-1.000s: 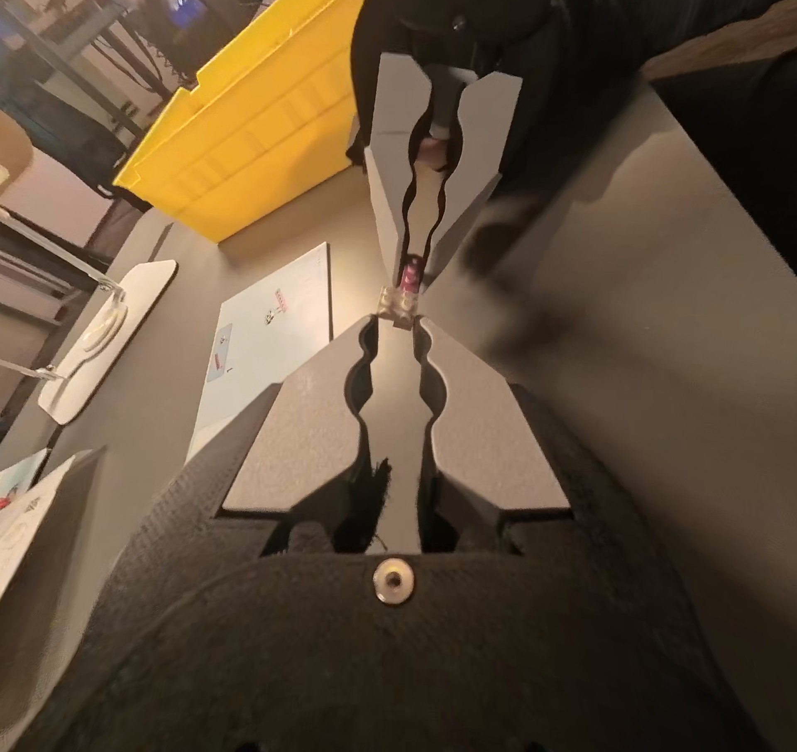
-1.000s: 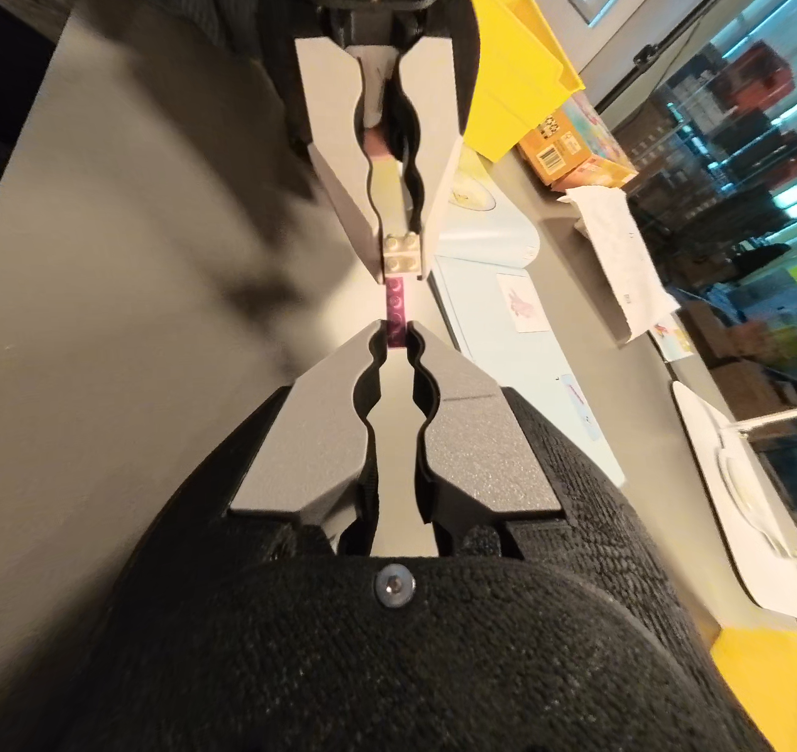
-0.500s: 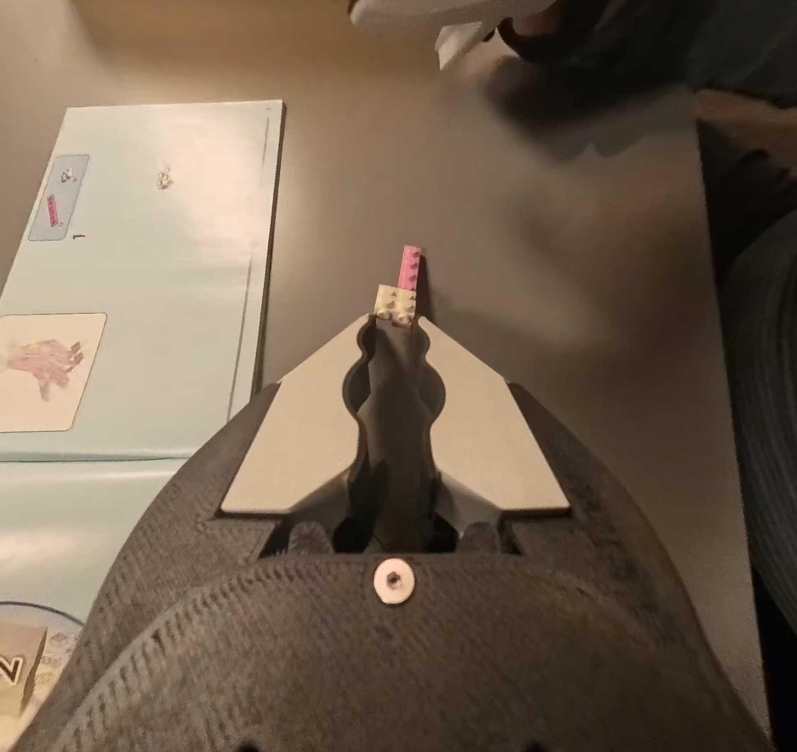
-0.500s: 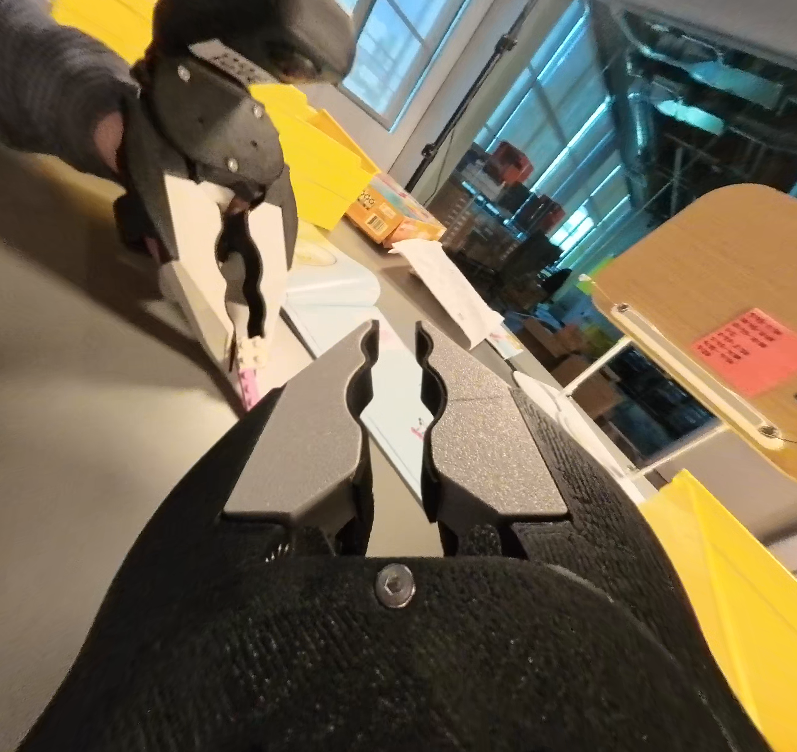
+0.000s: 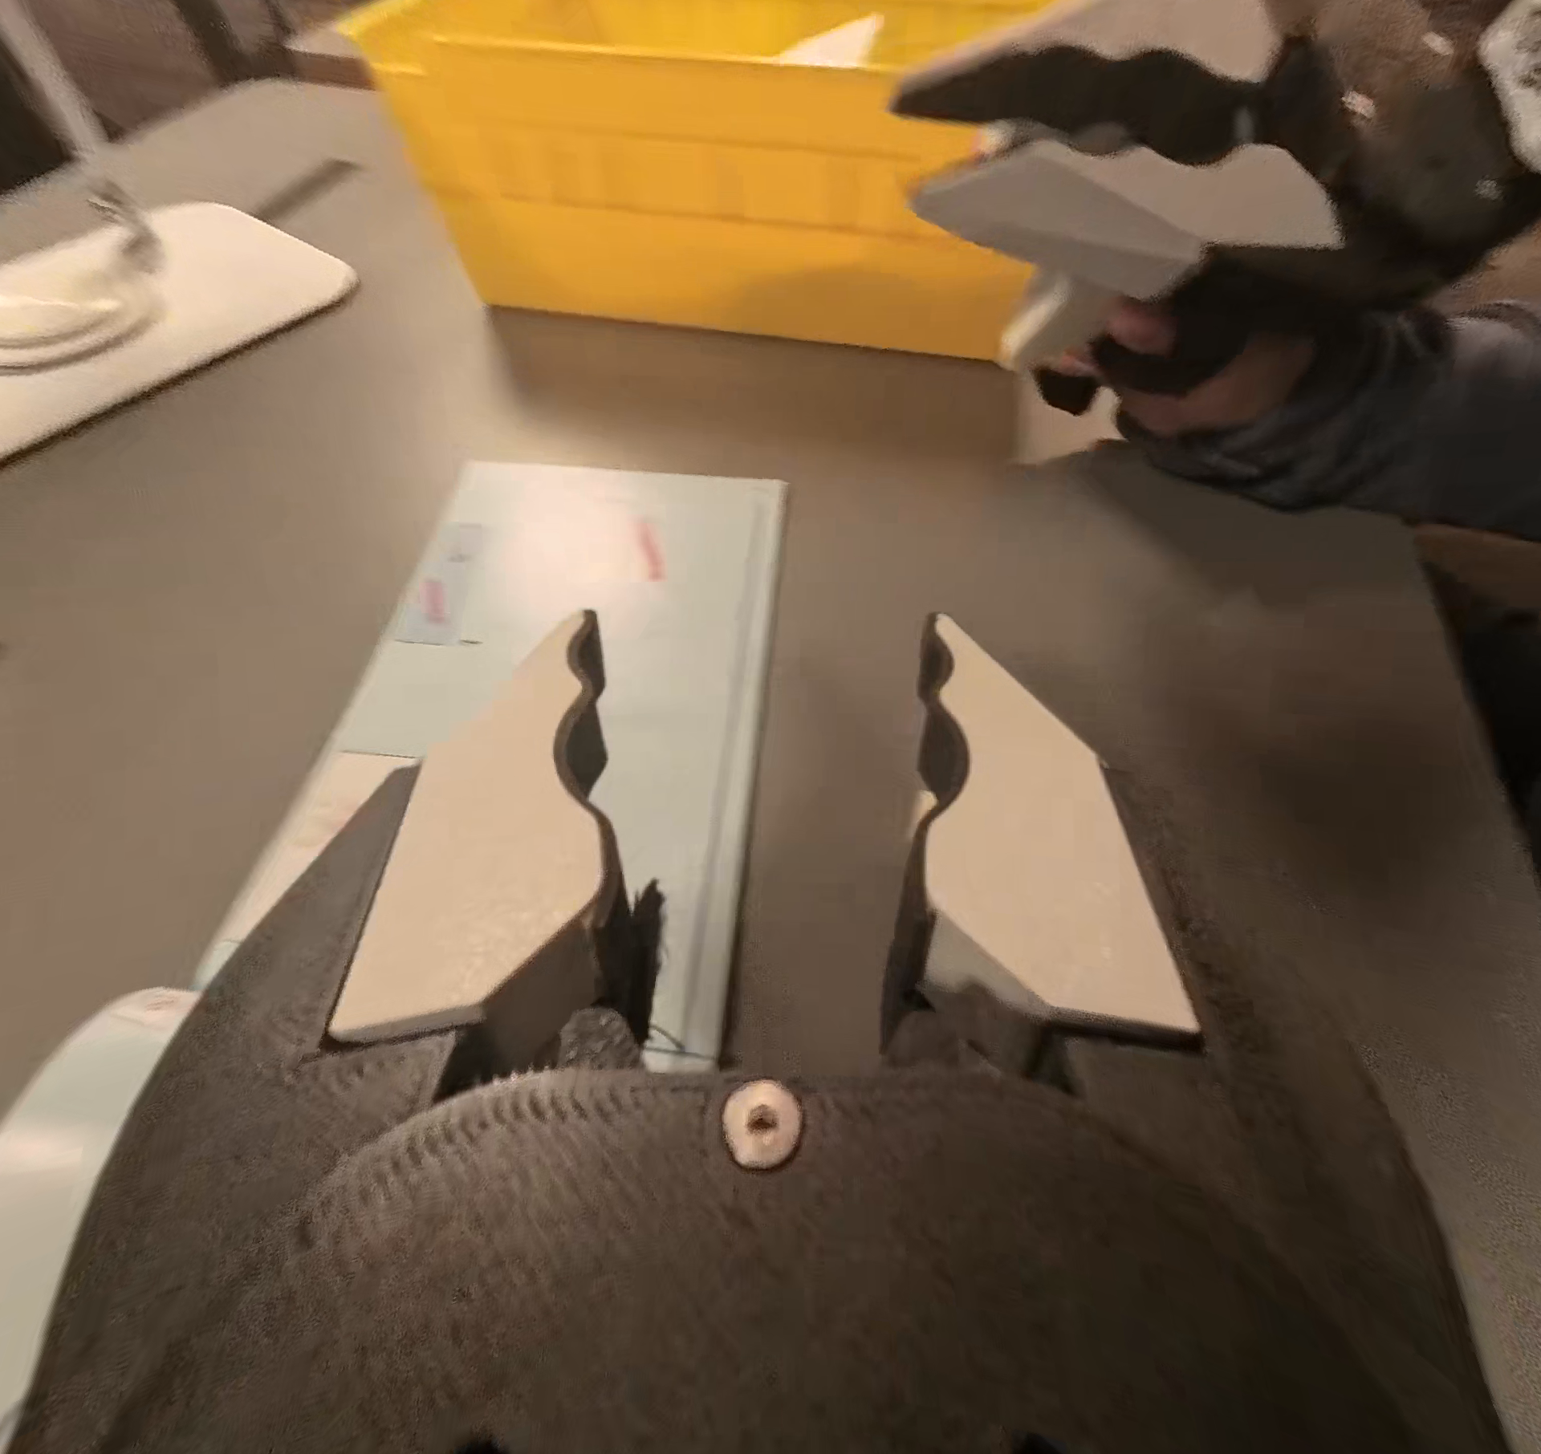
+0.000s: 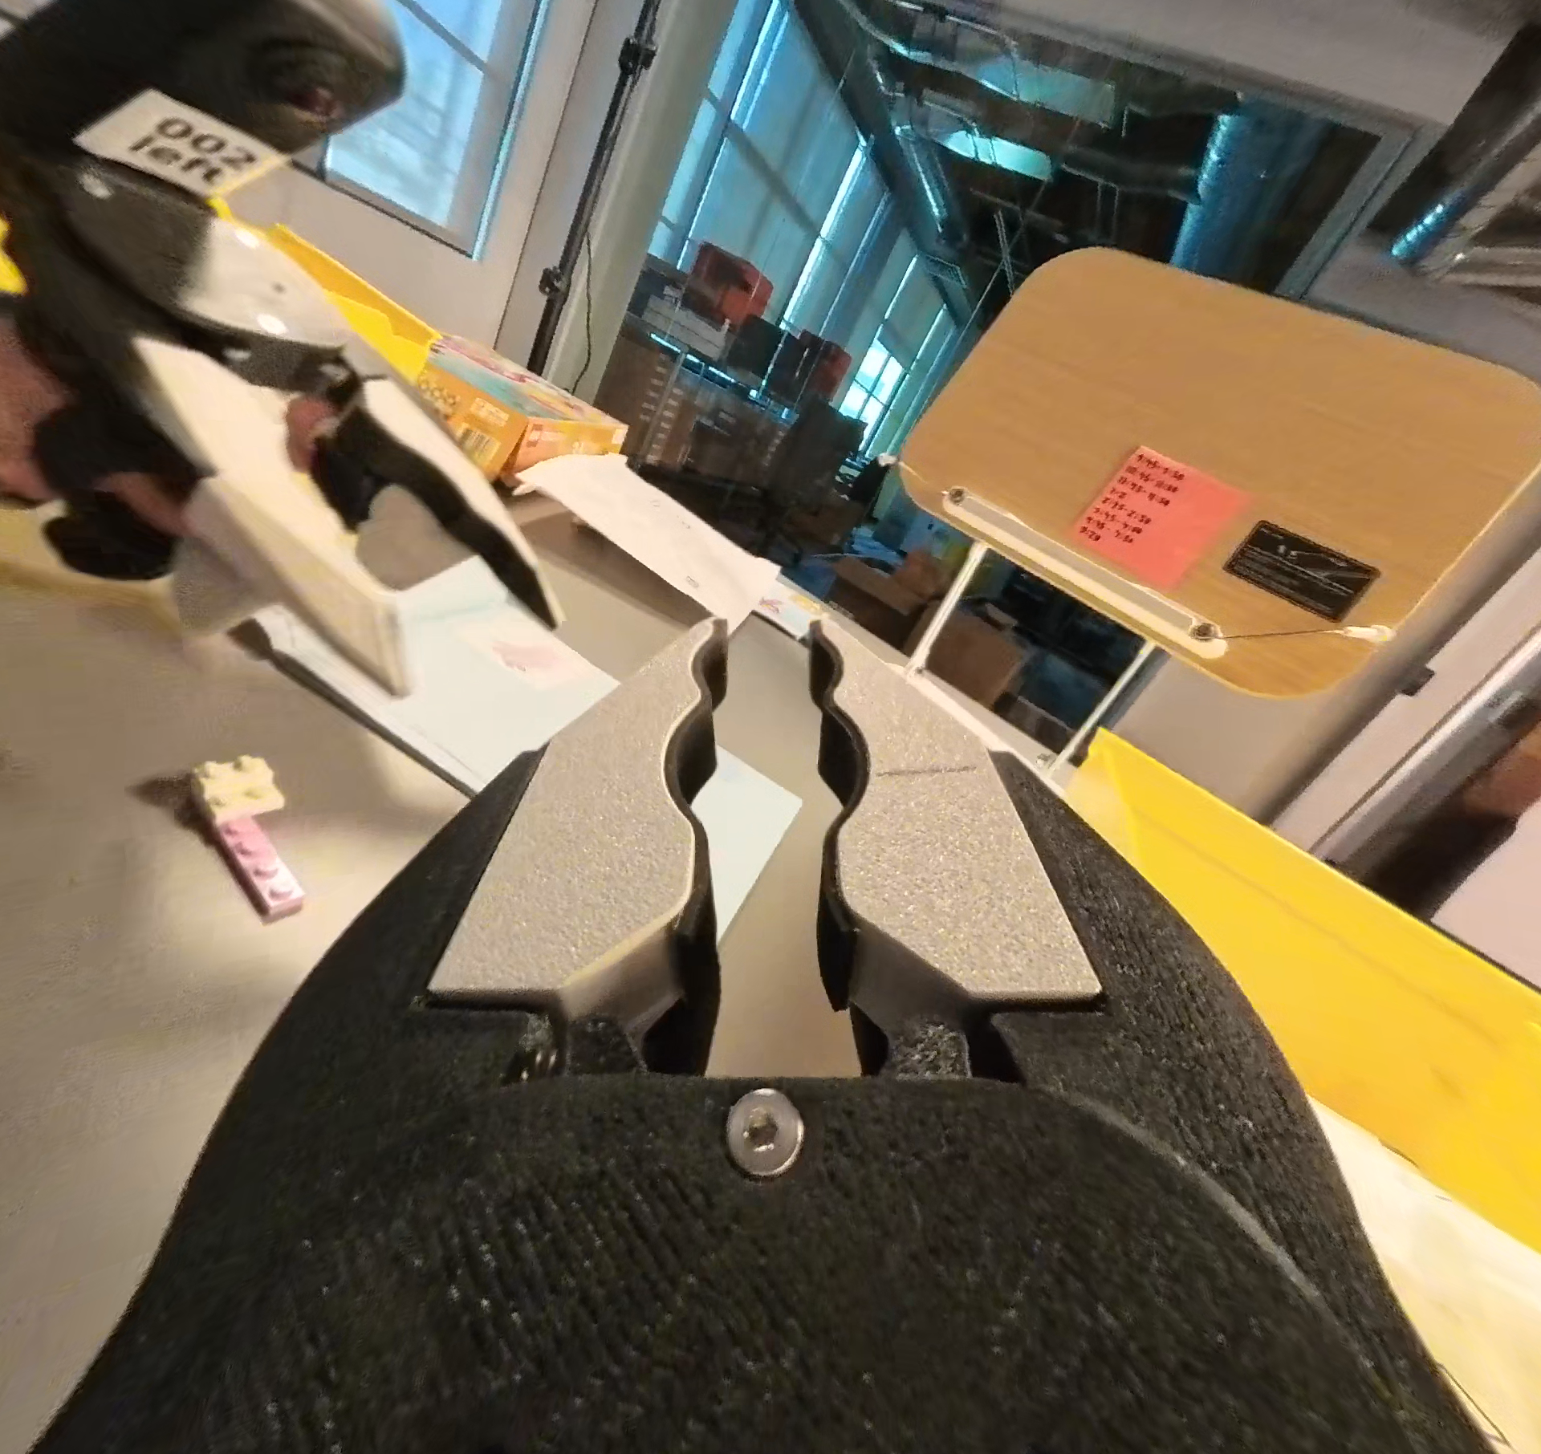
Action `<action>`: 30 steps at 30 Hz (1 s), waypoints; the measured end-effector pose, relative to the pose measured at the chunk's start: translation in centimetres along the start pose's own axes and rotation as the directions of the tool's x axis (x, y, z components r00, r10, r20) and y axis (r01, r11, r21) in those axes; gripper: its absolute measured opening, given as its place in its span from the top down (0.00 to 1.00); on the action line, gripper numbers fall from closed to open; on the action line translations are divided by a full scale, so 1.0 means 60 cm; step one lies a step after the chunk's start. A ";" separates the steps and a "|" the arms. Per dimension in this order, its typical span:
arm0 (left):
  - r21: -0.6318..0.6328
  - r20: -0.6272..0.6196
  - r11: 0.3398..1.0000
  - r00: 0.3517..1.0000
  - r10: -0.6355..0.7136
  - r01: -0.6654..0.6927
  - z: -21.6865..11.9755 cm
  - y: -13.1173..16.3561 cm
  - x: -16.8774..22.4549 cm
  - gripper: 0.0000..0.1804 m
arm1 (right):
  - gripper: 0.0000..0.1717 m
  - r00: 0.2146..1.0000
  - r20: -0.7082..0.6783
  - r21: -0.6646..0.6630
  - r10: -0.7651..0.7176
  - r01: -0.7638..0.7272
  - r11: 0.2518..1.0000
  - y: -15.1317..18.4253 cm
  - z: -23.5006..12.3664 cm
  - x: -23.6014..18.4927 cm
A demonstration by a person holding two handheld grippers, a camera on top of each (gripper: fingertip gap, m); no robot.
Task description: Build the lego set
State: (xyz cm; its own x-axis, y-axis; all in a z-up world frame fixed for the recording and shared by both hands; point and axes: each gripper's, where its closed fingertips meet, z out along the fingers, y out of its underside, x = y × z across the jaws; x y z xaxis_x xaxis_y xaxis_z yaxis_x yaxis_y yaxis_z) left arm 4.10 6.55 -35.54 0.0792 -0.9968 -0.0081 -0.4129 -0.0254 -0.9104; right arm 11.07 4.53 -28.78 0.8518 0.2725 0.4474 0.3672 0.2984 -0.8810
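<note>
1. Left claw (image 5: 759, 630): jaws stand wide apart with nothing between them; it hangs above the grey table (image 5: 1084, 747); its left finger (image 5: 500, 814) overlies a pale blue booklet (image 5: 667, 580), its right finger sits over bare table.
2. Right claw (image 6: 765, 637): jaws stand narrowly apart, gripping nothing; the pads do not meet; it is raised off the table and tilted; a hand (image 5: 1167, 380) holds it.
3. Bricks: a cream brick (image 6: 236, 783) joined to a pink plate (image 6: 260, 864) lies on the table, below the left claw's fingers and left of the right claw; neither claw touches it.
4. Yellow bin (image 5: 709, 163): stands on the table beyond the booklet; a white sheet shows inside it; the right claw hangs in front of its right end.
5. White tray (image 5: 167, 305): lies at the far left of the table, well apart from both claws.
6. Orange box (image 6: 517, 422) and a white paper (image 6: 659, 539): lie farther along the table.
7. Wooden board (image 6: 1209, 455): stands on a frame to the right; it bears a pink note and a black label.
</note>
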 end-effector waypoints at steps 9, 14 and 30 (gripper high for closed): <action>0.057 0.052 0.981 0.981 -0.186 0.183 0.034 -0.009 -0.081 0.63 | 0.92 0.998 0.057 -0.038 -0.005 0.008 0.999 0.022 0.019 -0.015; 0.131 -0.048 0.977 0.986 -0.162 0.167 0.038 -0.033 -0.089 0.68 | 0.93 0.997 0.076 -0.034 0.016 -0.013 0.999 0.029 0.039 -0.015; 0.314 -0.346 0.853 0.887 -0.306 0.417 0.049 -0.100 -0.174 0.70 | 0.93 1.000 0.022 -0.019 0.007 -0.006 1.000 0.054 0.127 0.027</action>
State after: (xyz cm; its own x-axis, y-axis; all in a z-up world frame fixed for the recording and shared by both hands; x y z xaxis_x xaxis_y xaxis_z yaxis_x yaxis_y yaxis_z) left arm 8.40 17.31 -31.18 -0.1175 -0.9024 0.4145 -0.0349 -0.4134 -0.9099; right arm 10.80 12.91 -29.70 0.8459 0.2944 0.4447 0.3690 0.2791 -0.8866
